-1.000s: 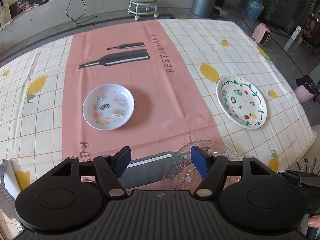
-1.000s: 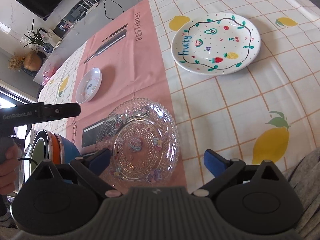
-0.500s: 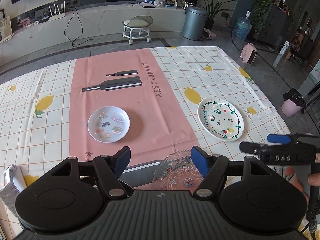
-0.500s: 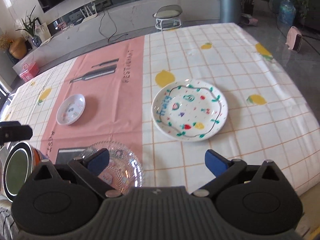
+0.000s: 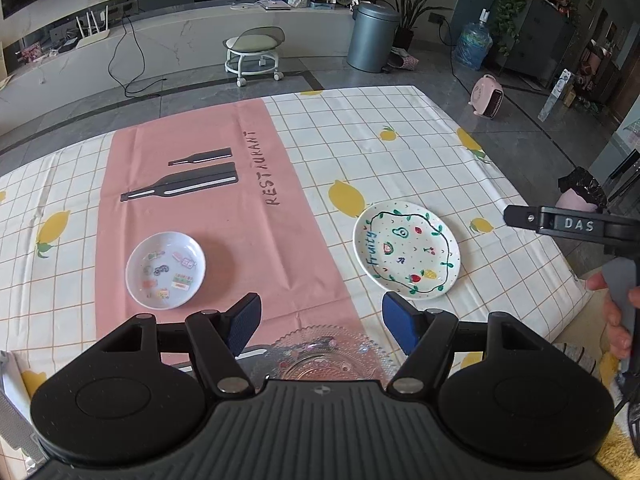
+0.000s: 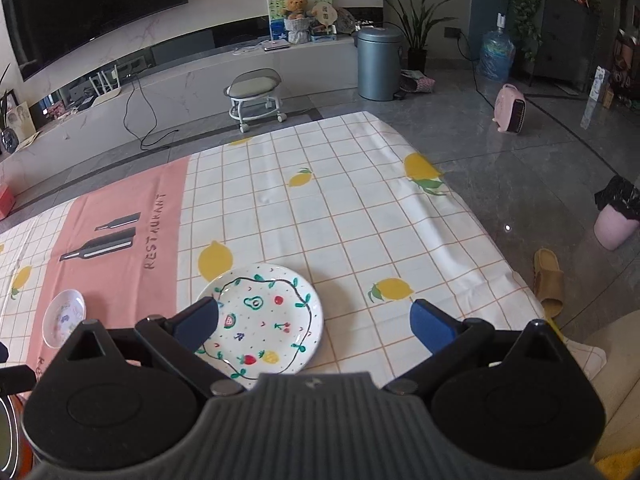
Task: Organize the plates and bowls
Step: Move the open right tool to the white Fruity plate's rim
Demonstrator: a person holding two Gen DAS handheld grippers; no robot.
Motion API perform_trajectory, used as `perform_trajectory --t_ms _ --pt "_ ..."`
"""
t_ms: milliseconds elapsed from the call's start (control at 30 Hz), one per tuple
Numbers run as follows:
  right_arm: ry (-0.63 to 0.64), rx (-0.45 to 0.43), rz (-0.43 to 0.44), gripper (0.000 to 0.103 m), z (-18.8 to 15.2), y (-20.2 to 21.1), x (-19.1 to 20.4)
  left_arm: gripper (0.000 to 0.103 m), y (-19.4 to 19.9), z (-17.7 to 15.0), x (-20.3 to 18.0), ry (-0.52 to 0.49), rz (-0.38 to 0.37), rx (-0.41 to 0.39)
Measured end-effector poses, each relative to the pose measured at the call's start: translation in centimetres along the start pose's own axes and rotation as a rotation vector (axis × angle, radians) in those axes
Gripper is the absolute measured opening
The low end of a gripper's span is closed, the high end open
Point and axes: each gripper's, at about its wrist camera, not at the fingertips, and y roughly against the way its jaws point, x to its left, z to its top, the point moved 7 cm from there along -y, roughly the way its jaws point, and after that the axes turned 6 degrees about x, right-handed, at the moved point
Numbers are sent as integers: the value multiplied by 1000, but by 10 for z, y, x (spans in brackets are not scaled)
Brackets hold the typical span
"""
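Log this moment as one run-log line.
left gripper: open, empty | right gripper: open, empty | fruit plate, small dish, glass plate: apart on table

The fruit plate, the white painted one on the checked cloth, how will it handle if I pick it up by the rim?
The fruit plate looks like glazed ceramic, so probably stiff, fairly heavy and breakable. Its glossy rim may be slippery. It lies flat on the tablecloth, so getting under the edge could be awkward.
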Motion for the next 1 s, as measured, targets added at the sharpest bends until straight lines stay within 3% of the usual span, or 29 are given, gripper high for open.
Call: perform_trajectory --t_ms 200,333,467,533,667,800,1000 --pt "-62 54 76 100 -21 -48 -10 81 -30 14 -36 -11 -24 43" --pt "-174 117 167 100 -35 -70 -19 81 -58 21 -57 -38 -8 66" --pt "-212 124 170 99 -38 -79 -30 76 -85 23 -72 -25 -22 110" --pt "-231 127 172 93 -39 -84 -38 75 -98 24 -77 -11 -34 140" --pt "-303 141 215 79 -41 -93 -47 74 -115 32 -75 -9 26 132" --pt "-328 168 290 77 -41 -104 -44 74 -124 41 -64 -32 104 106" --pt "-369 235 312 77 -40 -124 -37 74 -140 47 -42 25 102 96"
